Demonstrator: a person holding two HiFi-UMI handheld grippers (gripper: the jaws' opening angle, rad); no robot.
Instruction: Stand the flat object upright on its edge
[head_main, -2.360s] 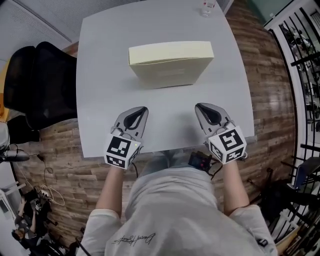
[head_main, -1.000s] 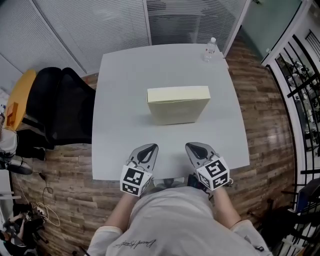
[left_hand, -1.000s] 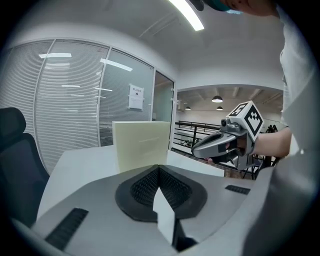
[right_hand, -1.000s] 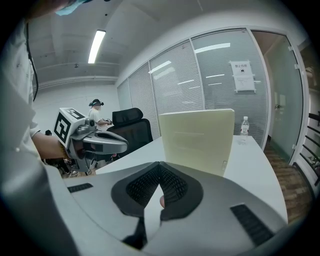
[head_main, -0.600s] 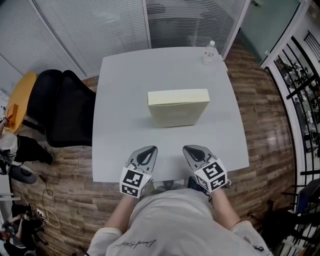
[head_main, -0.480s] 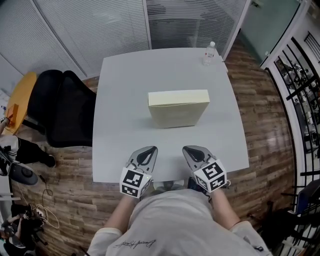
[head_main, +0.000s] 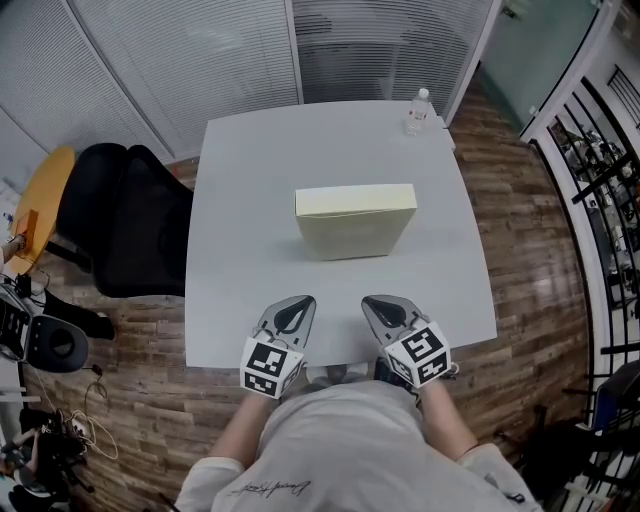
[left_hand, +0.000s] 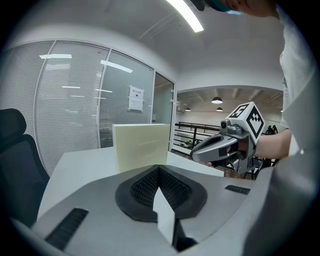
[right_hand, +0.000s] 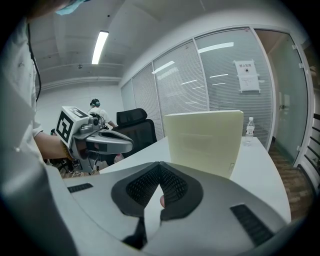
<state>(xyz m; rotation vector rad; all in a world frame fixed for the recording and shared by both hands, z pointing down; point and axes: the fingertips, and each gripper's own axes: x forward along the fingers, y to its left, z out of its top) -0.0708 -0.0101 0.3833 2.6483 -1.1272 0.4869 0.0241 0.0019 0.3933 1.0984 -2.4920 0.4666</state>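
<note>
A flat cream box (head_main: 355, 218) stands upright on its long edge in the middle of the grey table (head_main: 240, 200). It shows as well in the left gripper view (left_hand: 140, 145) and in the right gripper view (right_hand: 205, 142). My left gripper (head_main: 297, 300) hovers at the table's near edge, shut and holding nothing (left_hand: 159, 167). Beside it my right gripper (head_main: 370, 300) is likewise shut and holds nothing (right_hand: 160, 164). Both point at the box from well short of it, neither touching it.
A small water bottle (head_main: 417, 110) stands at the table's far right corner. A black office chair (head_main: 130, 220) sits to the table's left. Glass partition walls with blinds run behind the table, and black metal racks (head_main: 600, 180) stand at the right.
The view has pulled back since the earliest frame. Both grippers have drawn toward the table's near edge, the right one drifting slightly left. The box has stayed upright in place.
</note>
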